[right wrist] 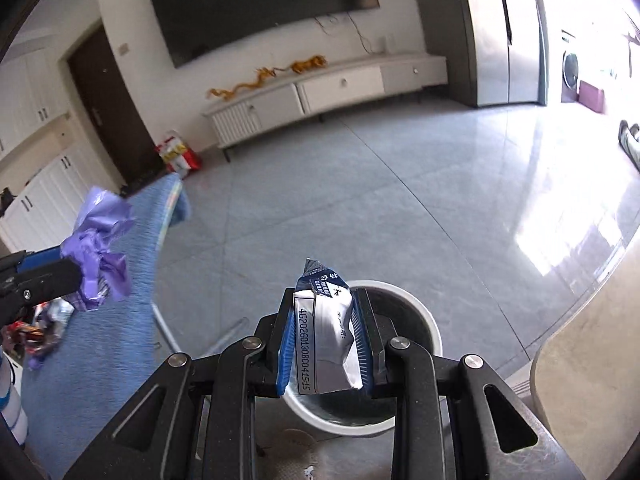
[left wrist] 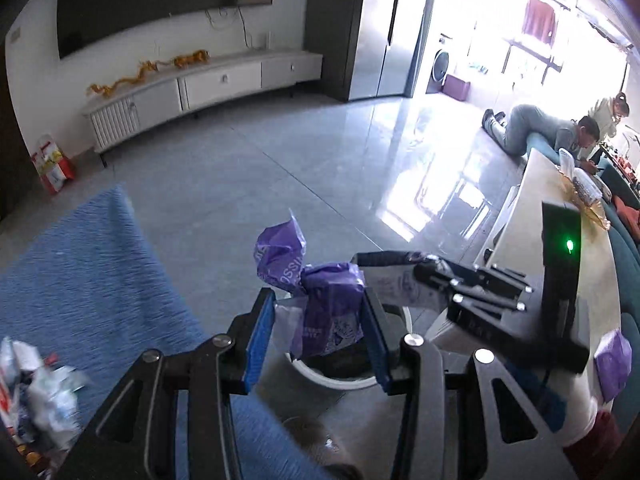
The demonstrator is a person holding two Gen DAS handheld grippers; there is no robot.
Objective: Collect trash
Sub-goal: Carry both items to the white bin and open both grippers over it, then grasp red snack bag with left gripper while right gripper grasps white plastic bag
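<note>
In the left wrist view the left gripper [left wrist: 320,332] sits at lower centre with a crumpled wrapper [left wrist: 324,304] between its fingers, above a bin [left wrist: 340,380]; the right gripper [left wrist: 360,260] reaches in from the right; a rug [left wrist: 80,280] lies lower left; a cabinet [left wrist: 208,88] stands along the wall upper left; in the right wrist view a packet [right wrist: 326,336] sits in the right gripper, over the bin [right wrist: 424,320].

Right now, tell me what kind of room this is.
Most likely a home living room: a wall-mounted TV above a long low white cabinet, a blue rug on tiled floor, and a washing machine beyond.
</note>
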